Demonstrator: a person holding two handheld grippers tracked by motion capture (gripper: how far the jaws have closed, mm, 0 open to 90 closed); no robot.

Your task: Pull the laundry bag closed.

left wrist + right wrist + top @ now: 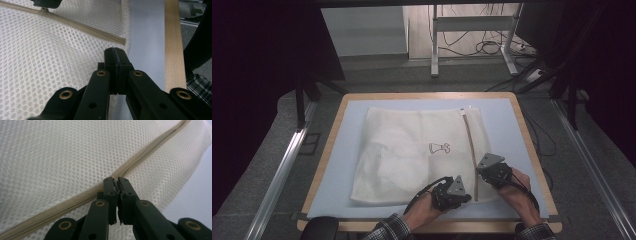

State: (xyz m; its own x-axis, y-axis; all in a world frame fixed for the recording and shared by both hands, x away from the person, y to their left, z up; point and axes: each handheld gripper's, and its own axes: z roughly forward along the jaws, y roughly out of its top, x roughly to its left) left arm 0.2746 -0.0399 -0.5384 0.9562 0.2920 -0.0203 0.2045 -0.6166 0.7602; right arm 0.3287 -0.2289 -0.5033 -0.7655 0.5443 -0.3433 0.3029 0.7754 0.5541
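A white mesh bag (412, 150) lies flat on a light blue mat (337, 165). A tan zipper (470, 145) runs down its right side. My left gripper (468, 197) is at the bag's near edge beside the zipper's end. In the left gripper view its jaws (115, 51) are shut, pinching mesh (50, 55) near the zipper (82, 26). My right gripper (480, 170) sits on the zipper a little farther up. In the right gripper view its jaws (115, 180) are shut right on the zipper line (150, 147), apparently on the small pull; the pull itself is hidden there.
The mat covers a wooden table (329, 145) whose near edge (173, 45) lies just behind my left gripper. A plaid sleeve (200, 85) is close by. Beyond the table stand desk legs and cables (482, 45) on the floor. Metal rails (282, 170) flank the table.
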